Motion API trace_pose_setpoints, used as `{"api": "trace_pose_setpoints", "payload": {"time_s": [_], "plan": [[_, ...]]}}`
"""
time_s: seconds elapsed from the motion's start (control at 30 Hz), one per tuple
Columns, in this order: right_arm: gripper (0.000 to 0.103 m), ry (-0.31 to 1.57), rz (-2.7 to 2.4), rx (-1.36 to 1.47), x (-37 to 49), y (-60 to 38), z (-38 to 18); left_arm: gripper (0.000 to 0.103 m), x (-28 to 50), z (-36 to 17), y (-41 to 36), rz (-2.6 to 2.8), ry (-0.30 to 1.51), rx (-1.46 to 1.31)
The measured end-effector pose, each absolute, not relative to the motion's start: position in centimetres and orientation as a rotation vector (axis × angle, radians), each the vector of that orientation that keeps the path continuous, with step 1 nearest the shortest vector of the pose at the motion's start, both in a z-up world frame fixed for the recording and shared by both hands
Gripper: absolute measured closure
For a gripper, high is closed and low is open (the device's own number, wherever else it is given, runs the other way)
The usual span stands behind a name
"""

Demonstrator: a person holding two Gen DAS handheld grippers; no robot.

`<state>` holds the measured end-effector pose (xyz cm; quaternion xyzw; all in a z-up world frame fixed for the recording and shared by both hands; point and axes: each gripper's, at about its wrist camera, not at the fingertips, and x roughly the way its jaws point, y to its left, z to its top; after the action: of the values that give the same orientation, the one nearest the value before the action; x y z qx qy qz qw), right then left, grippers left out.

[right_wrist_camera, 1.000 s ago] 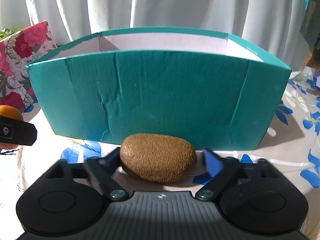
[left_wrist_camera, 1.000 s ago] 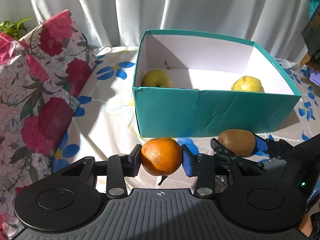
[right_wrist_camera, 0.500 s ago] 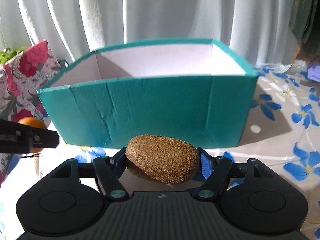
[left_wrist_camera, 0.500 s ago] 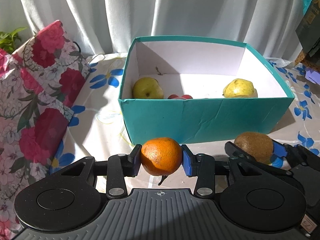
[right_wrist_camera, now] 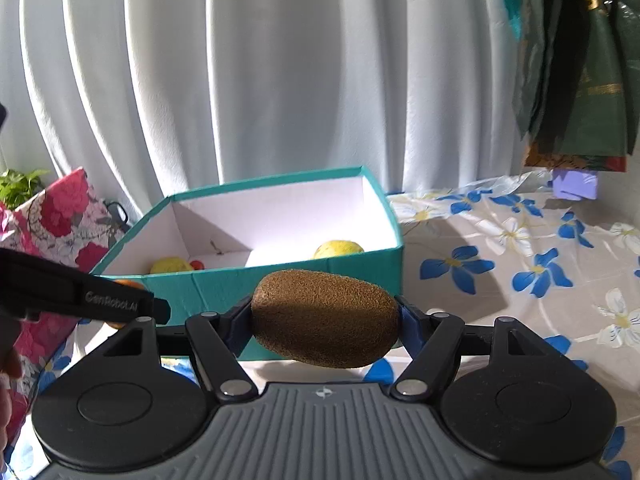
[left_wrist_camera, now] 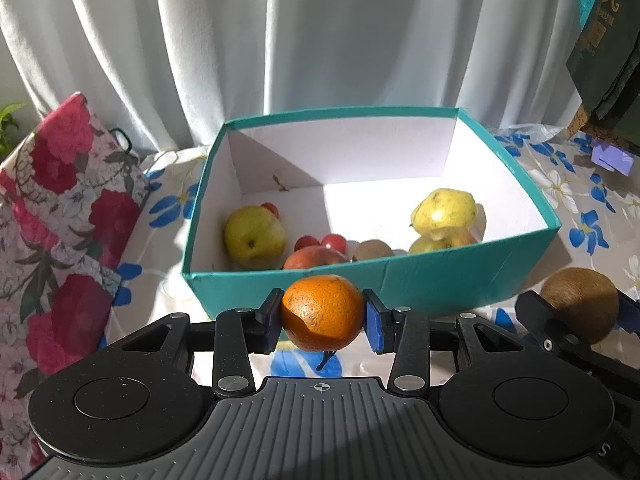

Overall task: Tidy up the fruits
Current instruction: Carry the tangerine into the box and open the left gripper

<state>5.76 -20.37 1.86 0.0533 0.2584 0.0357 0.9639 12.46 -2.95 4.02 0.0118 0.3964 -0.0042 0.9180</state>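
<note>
My left gripper (left_wrist_camera: 323, 322) is shut on an orange (left_wrist_camera: 322, 312), held in the air just before the near wall of the teal box (left_wrist_camera: 400, 280). My right gripper (right_wrist_camera: 324, 320) is shut on a brown kiwi (right_wrist_camera: 324, 322), lifted off the table before the same teal box (right_wrist_camera: 224, 288). In the left wrist view that kiwi (left_wrist_camera: 580, 304) and the right gripper show at the far right. Inside the box lie a green apple (left_wrist_camera: 254, 236), a yellow pear (left_wrist_camera: 444, 210), small red tomatoes (left_wrist_camera: 334, 242), a reddish fruit (left_wrist_camera: 314, 258) and another kiwi (left_wrist_camera: 372, 249).
A floral bag (left_wrist_camera: 60, 248) stands left of the box. White curtains (left_wrist_camera: 320, 40) hang behind. The flowered tablecloth (right_wrist_camera: 520, 264) spreads to the right. A dark green bag (right_wrist_camera: 580, 60) hangs at the upper right, with a small purple thing (right_wrist_camera: 574, 184) below it.
Both grippers have risen with their fruit. The box interior now shows more fruit from the left wrist, and the right wrist looks over the box rim instead of at its wall.
</note>
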Motion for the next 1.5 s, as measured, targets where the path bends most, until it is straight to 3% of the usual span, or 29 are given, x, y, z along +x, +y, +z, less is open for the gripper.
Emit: {"api": "trace_pose_setpoints", "payload": {"time_s": [0.7, 1.5], "plan": [[0.032, 0.464, -0.01, 0.131, 3.3, -23.3, 3.5, 0.058, 19.9, 4.2, -4.3, 0.05, 0.736, 0.041], [0.032, 0.468, -0.068, 0.142, 1.9, -24.5, 3.6, 0.057, 24.1, -1.4, -3.8, 0.077, 0.882, 0.032]]}}
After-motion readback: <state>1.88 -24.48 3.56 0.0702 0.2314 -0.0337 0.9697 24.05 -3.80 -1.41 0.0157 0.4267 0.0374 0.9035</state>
